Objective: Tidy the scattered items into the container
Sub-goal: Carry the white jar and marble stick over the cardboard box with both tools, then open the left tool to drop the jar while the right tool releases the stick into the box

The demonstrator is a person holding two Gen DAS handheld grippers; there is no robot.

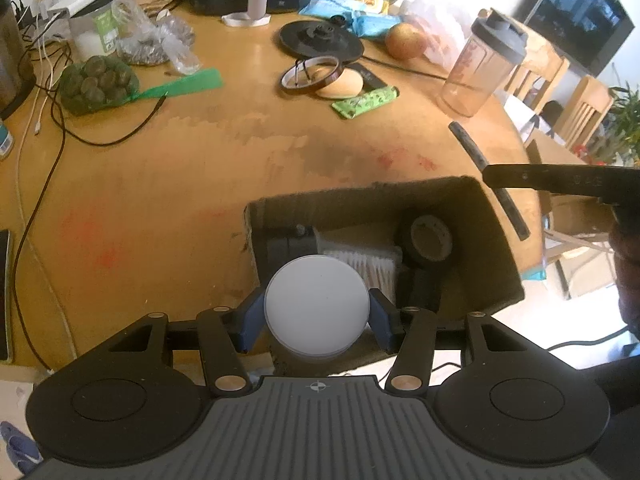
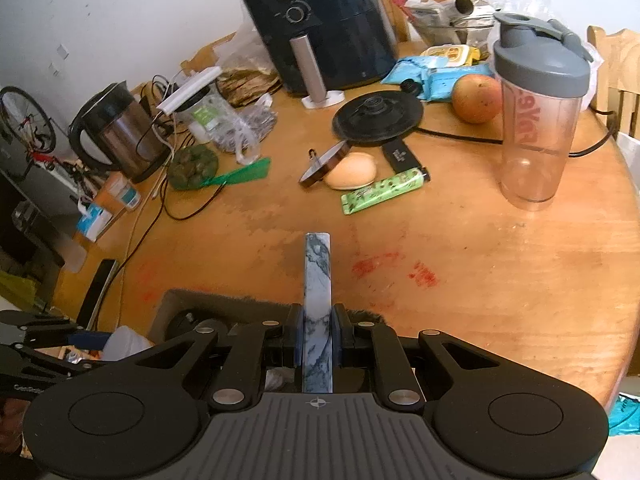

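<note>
1. Left gripper (image 1: 317,316): we find it partly open, its blue pads pressed on either edge of a white disc (image 1: 317,306). The disc shows its flat face to the camera and hangs over the near wall of the box (image 1: 496,240).
2. Right gripper (image 2: 318,338): we find its jaws clamped on a marbled bar (image 2: 317,280). The bar's long axis runs straight ahead along the fingers, its far end pointing out over the table (image 2: 500,272), just past the box's far rim.
3. Box: we count a black roll (image 1: 430,240) and a white pack (image 1: 366,266) inside.
4. Table, well apart: green lighter (image 2: 382,192), shaker (image 2: 538,120).
</note>
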